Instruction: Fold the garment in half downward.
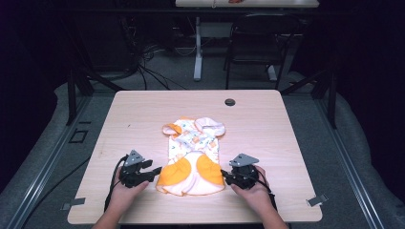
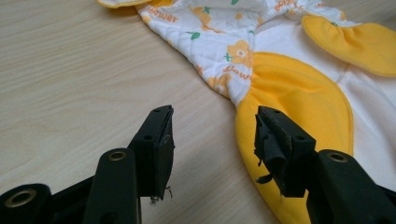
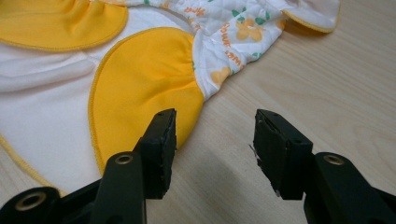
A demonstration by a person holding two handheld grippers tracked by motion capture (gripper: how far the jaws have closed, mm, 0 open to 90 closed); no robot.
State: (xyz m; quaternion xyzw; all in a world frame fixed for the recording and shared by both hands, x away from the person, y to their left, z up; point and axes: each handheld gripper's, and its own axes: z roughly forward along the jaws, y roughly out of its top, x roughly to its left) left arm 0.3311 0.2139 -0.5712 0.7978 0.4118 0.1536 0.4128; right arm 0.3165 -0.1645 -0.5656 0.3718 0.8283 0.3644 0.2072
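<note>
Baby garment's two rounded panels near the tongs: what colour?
Solid orange-yellow panels on the garment; clearest in the right gripper view.

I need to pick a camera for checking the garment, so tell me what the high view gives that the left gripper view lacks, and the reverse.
High view alone: the whole baby garment laid flat on the table, both hands with the left gripper and right gripper flanking its near end, the round hole in the tabletop and the chair beyond.
Left gripper view alone: the quilted stitching, the orange lettering and the gripper's worn pads, close up.
Both: the garment's orange panels and flower print, the pale wood, the left gripper's open jaws at the garment's edge.
</note>
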